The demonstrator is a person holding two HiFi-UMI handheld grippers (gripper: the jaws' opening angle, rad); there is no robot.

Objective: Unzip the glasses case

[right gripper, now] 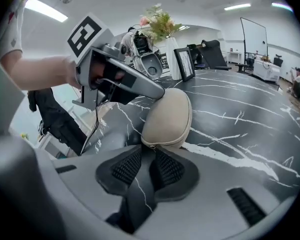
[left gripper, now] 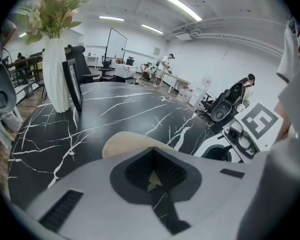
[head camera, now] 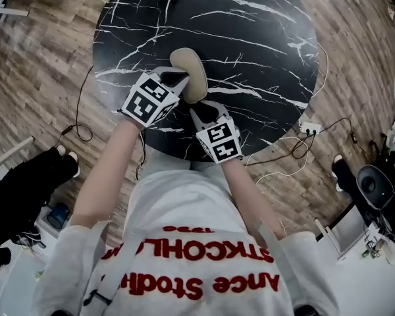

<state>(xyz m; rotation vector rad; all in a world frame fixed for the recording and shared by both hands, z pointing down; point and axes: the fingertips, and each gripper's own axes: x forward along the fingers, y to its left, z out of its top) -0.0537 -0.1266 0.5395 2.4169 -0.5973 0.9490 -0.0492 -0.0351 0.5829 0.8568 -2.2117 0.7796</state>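
With the glasses case (head camera: pixel 192 71) pinned by the clenched left gripper (head camera: pixel 176 79), the half-released, empty right gripper (right gripper: pixel 145 160) should be closed squarely on the zipper pull (right gripper: pixel 149 146) before it is drawn.

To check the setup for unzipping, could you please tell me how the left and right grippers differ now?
The left gripper is shut, while the right gripper stands open. The left gripper's tip meets the glasses case on its side; the right gripper faces its near end, where the zip pull sits. Both point down at the case.
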